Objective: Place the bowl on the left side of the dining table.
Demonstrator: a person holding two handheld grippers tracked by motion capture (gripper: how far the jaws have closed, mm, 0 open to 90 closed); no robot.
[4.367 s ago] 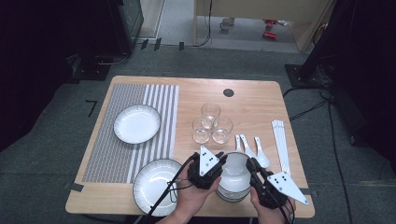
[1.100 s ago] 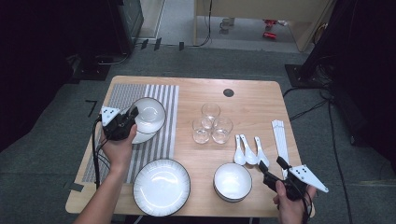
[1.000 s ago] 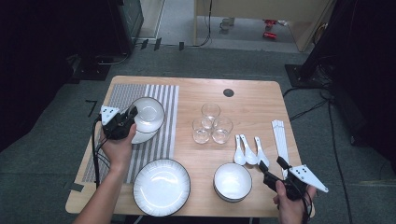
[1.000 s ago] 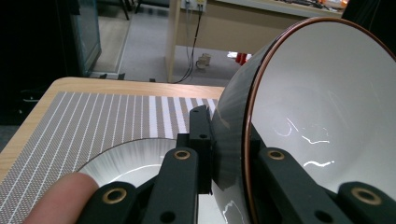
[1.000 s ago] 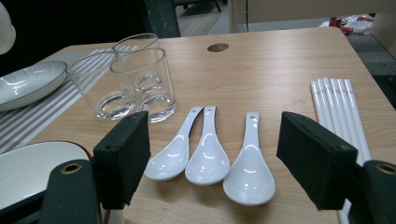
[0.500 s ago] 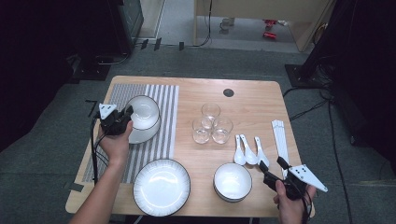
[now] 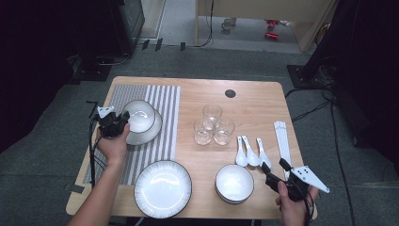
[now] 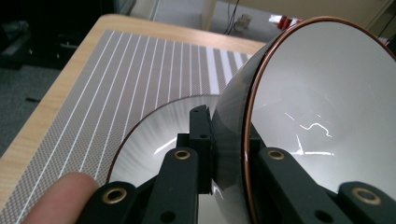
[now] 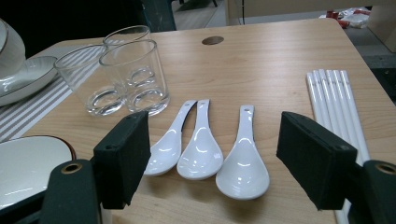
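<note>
While gripped, bowl (image 8: 322, 116) tilted, mouth sideways

High overhead, two close tool cameras

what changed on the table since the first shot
The left gripper took a bowl off the stack near the front edge, carried it left and is lowering it, clamped by its rim, onto the plate on the striped mat. The right gripper let go and drew back. Glasses, spoons and chopsticks stayed.

Worktop (image 7: 263, 113) evenly lit from overhead, surroundings dark; glare streaks inside the bowl (image 8: 322, 116); nearest fingertip (image 8: 60, 198) blurred.
</note>
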